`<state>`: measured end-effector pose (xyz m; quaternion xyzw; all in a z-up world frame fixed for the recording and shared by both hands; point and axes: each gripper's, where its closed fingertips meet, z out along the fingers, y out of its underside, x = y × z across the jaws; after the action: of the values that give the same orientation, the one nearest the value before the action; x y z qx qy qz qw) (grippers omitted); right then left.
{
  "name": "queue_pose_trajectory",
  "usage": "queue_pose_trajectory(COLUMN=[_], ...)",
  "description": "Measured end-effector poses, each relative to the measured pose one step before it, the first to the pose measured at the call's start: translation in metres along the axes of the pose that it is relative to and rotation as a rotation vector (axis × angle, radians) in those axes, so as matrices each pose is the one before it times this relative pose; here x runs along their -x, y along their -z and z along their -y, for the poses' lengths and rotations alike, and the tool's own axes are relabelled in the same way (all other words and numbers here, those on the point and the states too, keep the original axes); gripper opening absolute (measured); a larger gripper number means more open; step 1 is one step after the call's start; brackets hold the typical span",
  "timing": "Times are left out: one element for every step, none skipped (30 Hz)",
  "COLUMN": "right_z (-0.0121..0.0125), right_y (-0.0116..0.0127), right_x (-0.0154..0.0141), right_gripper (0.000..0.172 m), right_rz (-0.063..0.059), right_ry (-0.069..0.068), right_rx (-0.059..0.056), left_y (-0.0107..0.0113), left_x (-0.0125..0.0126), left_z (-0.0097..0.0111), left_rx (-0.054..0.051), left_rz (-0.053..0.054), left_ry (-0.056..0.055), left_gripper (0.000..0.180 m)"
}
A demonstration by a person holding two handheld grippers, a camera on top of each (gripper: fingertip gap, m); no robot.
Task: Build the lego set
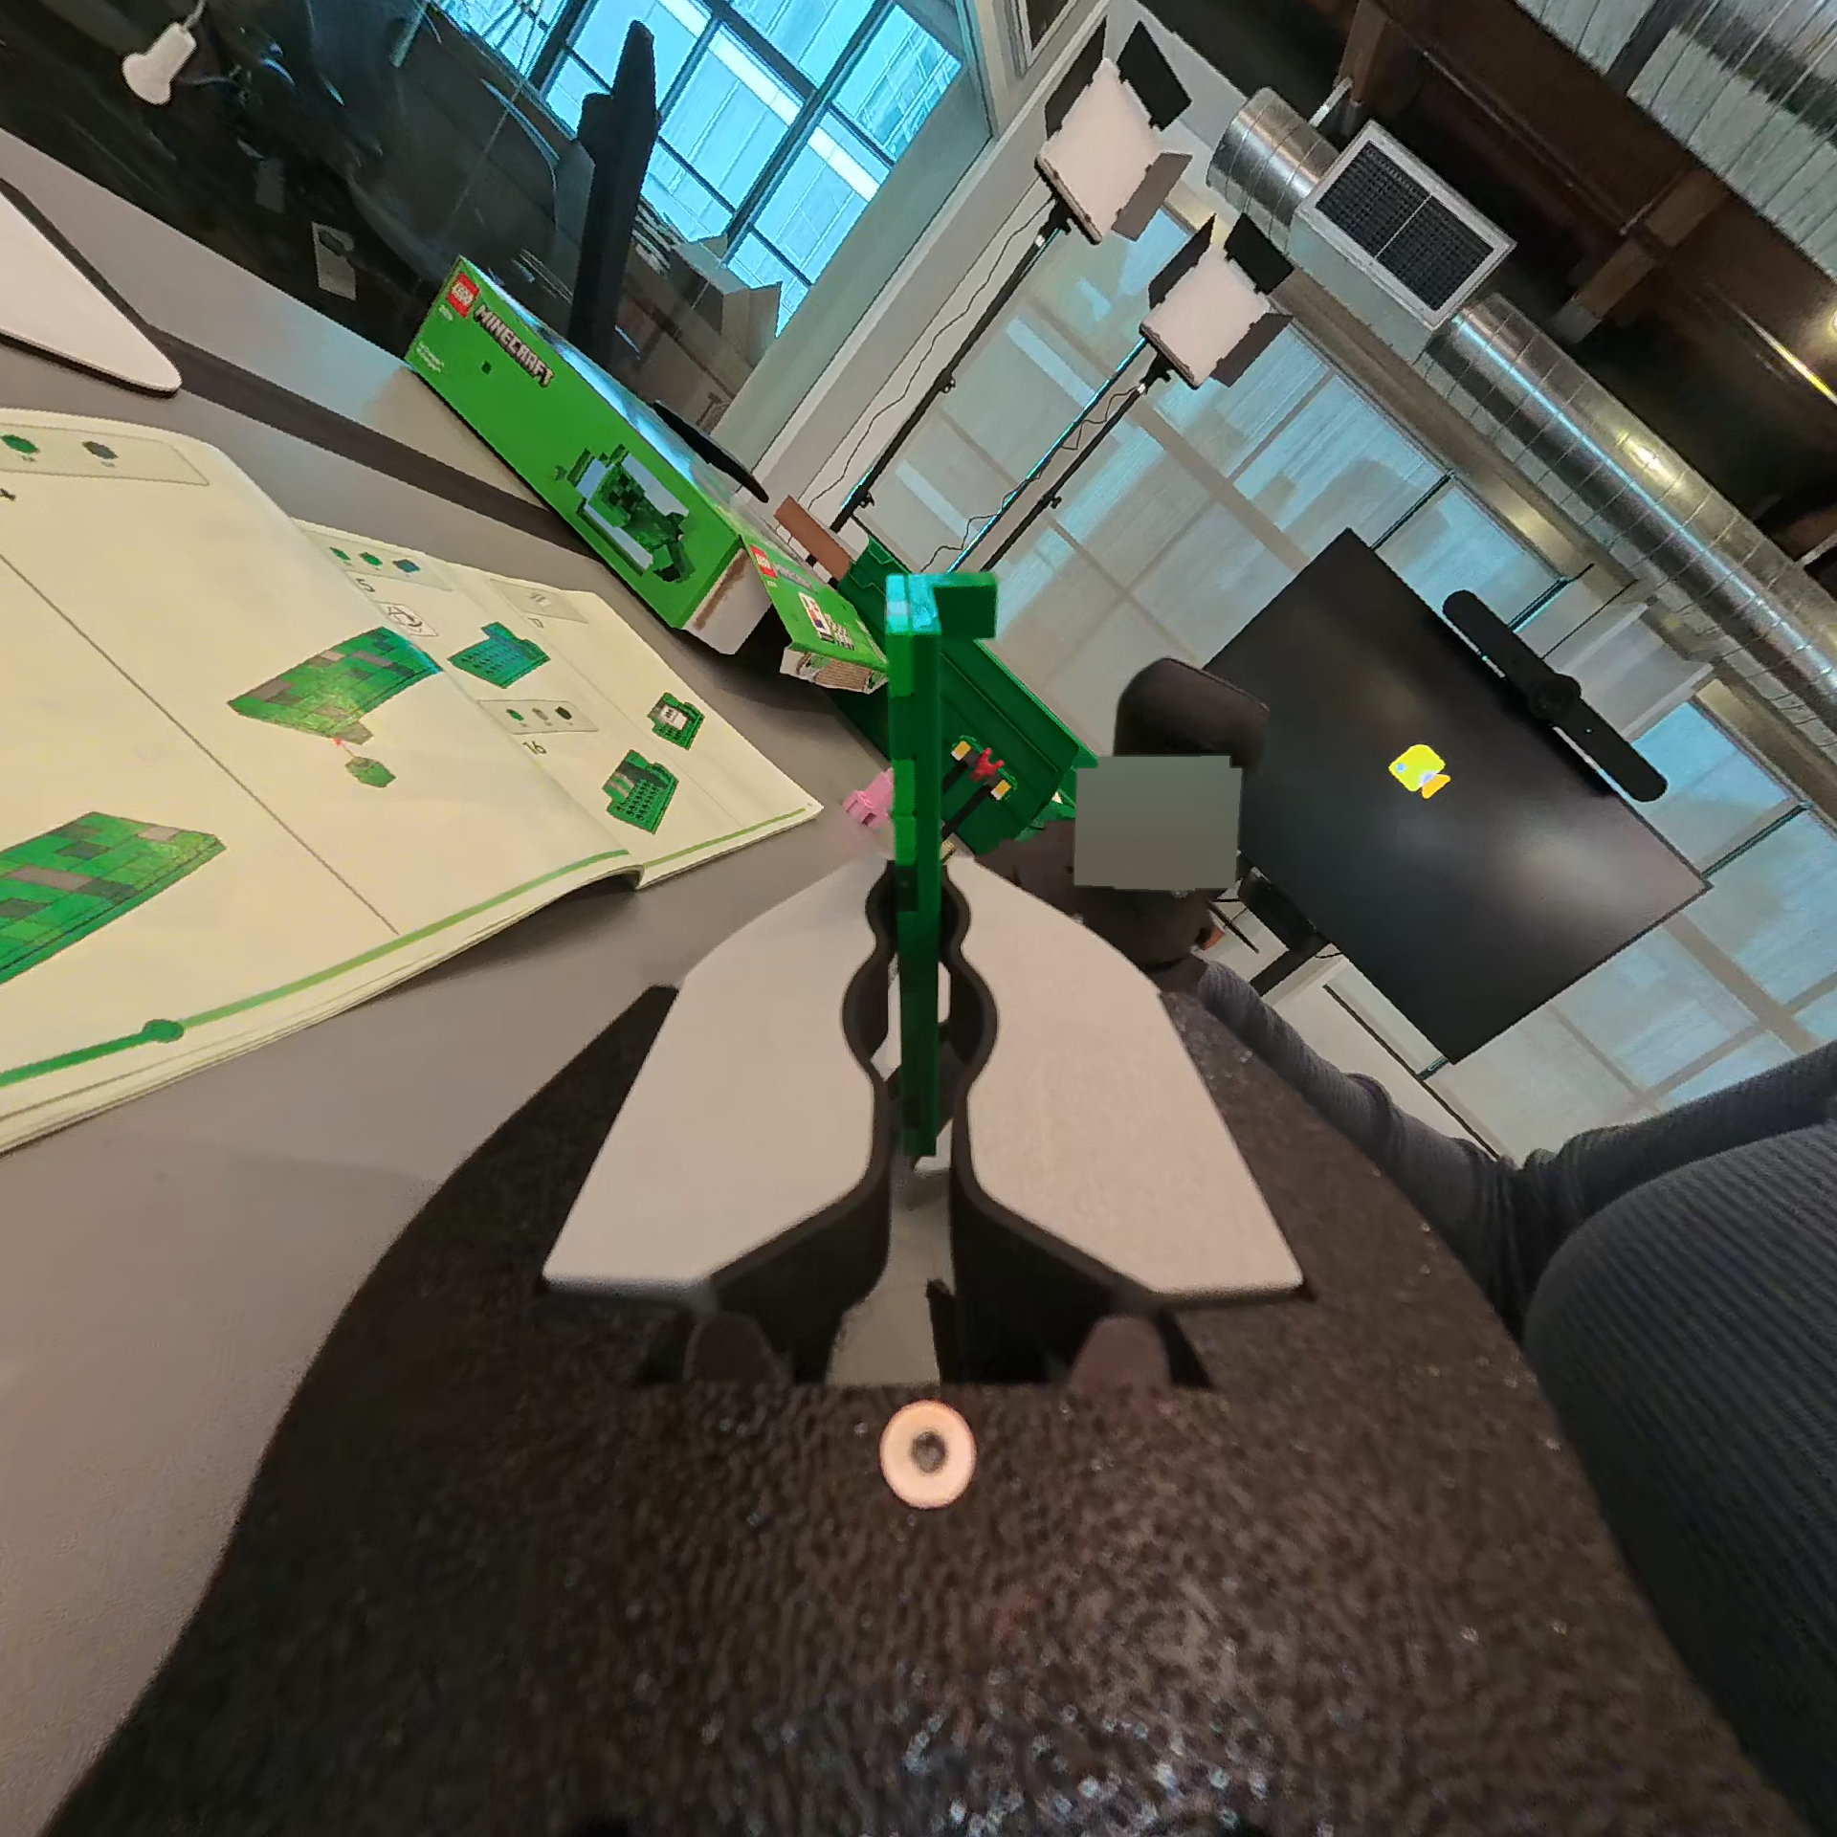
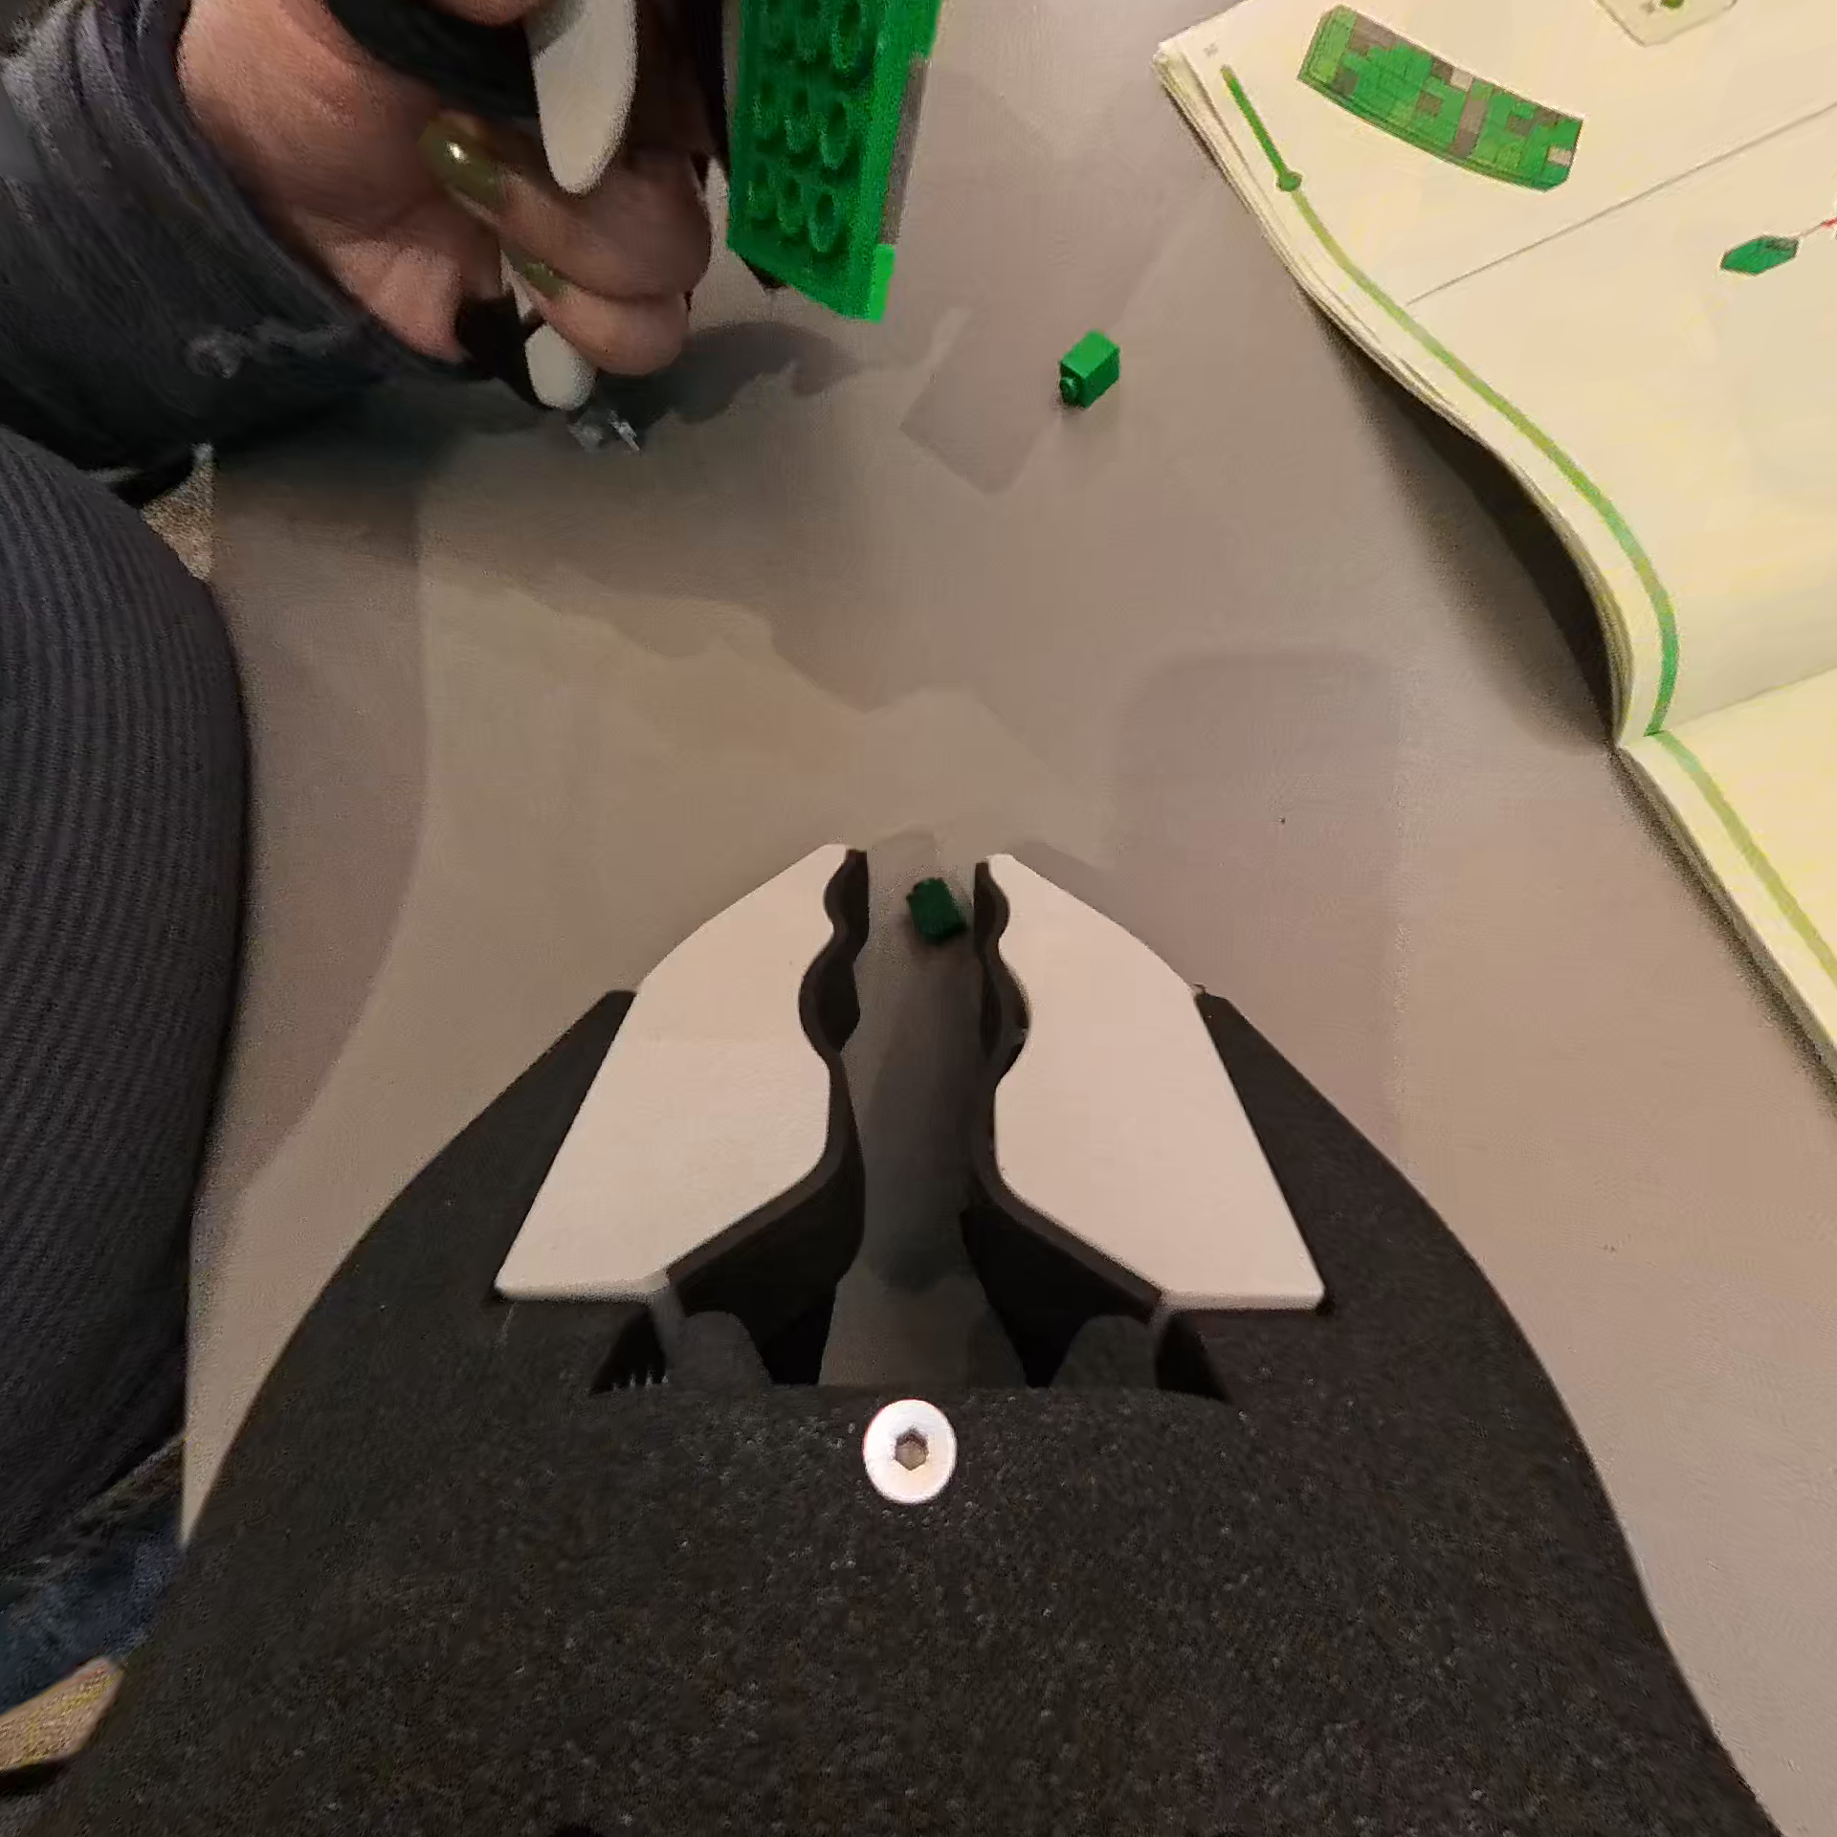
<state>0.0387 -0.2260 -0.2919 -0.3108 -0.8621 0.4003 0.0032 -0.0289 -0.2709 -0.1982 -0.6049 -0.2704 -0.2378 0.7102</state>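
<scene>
- Right gripper (image 2: 919, 875): fingers parted, nothing gripped; a small dark green brick (image 2: 935, 909) lies on the counter (image 2: 696, 646) between them, apart from the left pad.
- Left gripper (image 1: 917, 895): fingers clenched on the edge of a flat green brick plate (image 1: 917, 795), held upright off the counter.
- Beyond, a second green brick (image 2: 1088, 368) lies loose near the open instruction booklet (image 1: 298, 696).
- Far edge: green box (image 1: 586, 447).

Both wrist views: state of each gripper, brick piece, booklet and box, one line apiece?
Left gripper: shut on green plate assembly, held edge-on.
Right gripper: open, pads clear of small dark green brick on table.
Second green brick: loose on table.
Instruction booklet: open, flat.
Green box: lying on table.
</scene>
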Motion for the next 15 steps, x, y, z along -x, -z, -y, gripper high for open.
queue_pose_trajectory(right_z=[-0.00040, 0.00014, 0.00063, 0.00072, 0.00060, -0.00022, -0.00125, -0.00172, -0.00190, -0.00158, -0.00166, -0.00237, -0.00300, -0.00240, -0.00058], right_y=[0.00071, 0.00130, 0.00171, 0.00214, 0.00242, 0.00267, 0.00226, 0.00180, 0.00141, 0.00141, 0.00133, 0.00099, 0.00047, 0.00013, 0.00004], right_x=[0.00046, 0.00063, -0.00041, -0.00020, 0.00069, -0.00039, -0.00125, -0.00169, 0.00095, 0.00288, 0.00020, 0.00010, -0.00041, -0.00198, -0.00189], right_gripper=[0.021, 0.022, 0.023, 0.024, 0.024, 0.024, 0.024, 0.024, 0.024, 0.024, 0.023, 0.023, 0.023, 0.023, 0.023], right_rz=[-0.0136, -0.0154, -0.0235, -0.0229, -0.0180, -0.0250, -0.0286, -0.0297, -0.0118, -0.0035, -0.0201, -0.0112, -0.0012, -0.0010, 0.0055], right_ry=[0.0181, 0.0181, 0.0139, 0.0100, 0.0080, 0.0024, -0.0076, -0.0212, -0.0140, 0.0123, 0.0276, 0.0374, 0.0406, 0.0381, 0.0408], right_rx=[0.0017, -0.0027, -0.0066, -0.0077, -0.0066, -0.0027, 0.0038, 0.0078, 0.0079, 0.0008, 0.0004, 0.0057, 0.0097, 0.0058, -0.0048], left_y=[-0.00009, 0.00006, 0.00003, 0.00002, 0.00003, -0.00003, -0.00006, -0.00005, -0.00020, -0.00008, -0.00020, -0.00009, -0.00024, -0.00039, -0.00058], left_x=[0.00023, 0.00019, 0.00016, 0.00010, 0.00013, 0.00014, 0.00000, 0.00001, 0.00001, -0.00021, -0.00029, -0.00034, -0.00066, -0.00096, -0.00114], left_z=[-0.00022, -0.00010, -0.00010, -0.00004, -0.00001, -0.00019, -0.00008, -0.00015, -0.00026, -0.00025, -0.00018, -0.00022, -0.00040, -0.00044, -0.00078], left_rx=[0.0014, 0.0007, 0.0001, 0.0002, 0.0005, 0.0008, 0.0005, 0.0004, 0.0011, 0.0017, 0.0016, 0.0015, 0.0020, 0.0027, 0.0040], left_rz=[-0.0001, -0.0001, -0.0007, -0.0006, -0.0002, -0.0001, -0.0005, -0.0007, -0.0009, -0.0013, -0.0017, -0.0023, -0.0046, -0.0072, -0.0080], left_ry=[0.0007, 0.0012, 0.0015, 0.0014, 0.0009, 0.0008, 0.0011, 0.0015, 0.0012, 0.0005, 0.0001, 0.0006, 0.0019, 0.0026, 0.0019], left_gripper=[0.006, 0.006, 0.006, 0.006, 0.006, 0.006, 0.006, 0.006, 0.006, 0.006, 0.006, 0.006, 0.006, 0.006, 0.006])
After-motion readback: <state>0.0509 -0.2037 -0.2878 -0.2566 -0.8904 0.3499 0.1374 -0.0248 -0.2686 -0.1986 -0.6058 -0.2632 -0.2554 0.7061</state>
